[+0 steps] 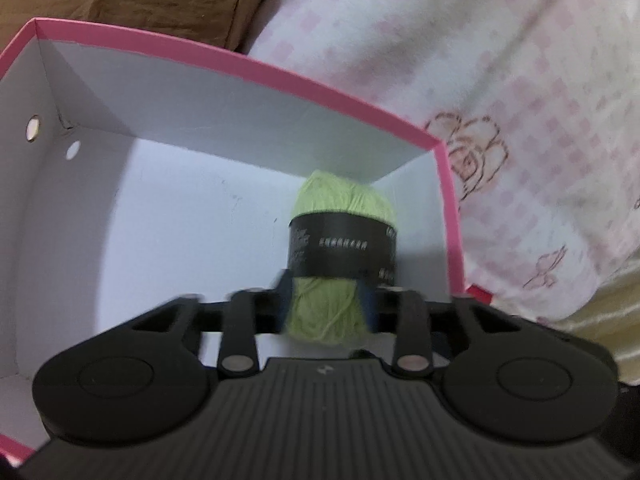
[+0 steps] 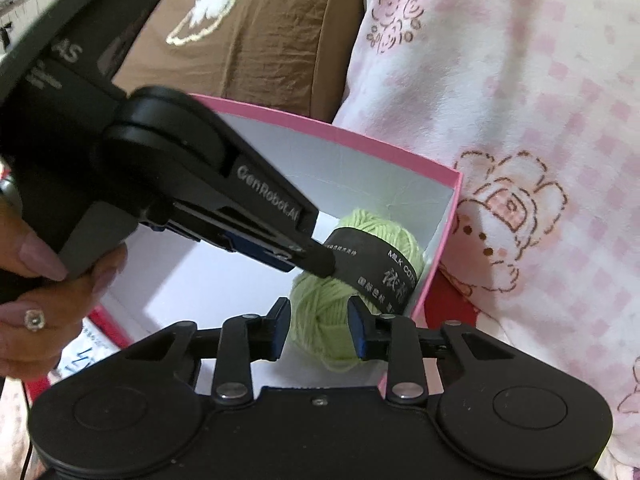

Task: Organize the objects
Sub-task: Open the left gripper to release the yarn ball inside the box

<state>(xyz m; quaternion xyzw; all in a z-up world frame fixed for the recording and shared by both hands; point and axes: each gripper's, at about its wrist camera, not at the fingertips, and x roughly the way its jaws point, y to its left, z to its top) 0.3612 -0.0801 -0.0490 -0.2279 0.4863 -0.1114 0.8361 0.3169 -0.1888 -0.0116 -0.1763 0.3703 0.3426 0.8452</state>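
Pink floral bedding [image 2: 520,80] surrounds the box [image 1: 280,76]; both grippers' fingers flank the yarn [image 1: 344,200], grip unclear.

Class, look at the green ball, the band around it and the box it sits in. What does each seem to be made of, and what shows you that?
Green ball: soft yarn, matte; wound strands and fuzzy edges show.
Band: probably black paper or thin card, with white print, wrapped flat around the ball.
Box: likely cardboard, smooth white inside with a pink rim; folded corners and thin stiff walls suggest it.
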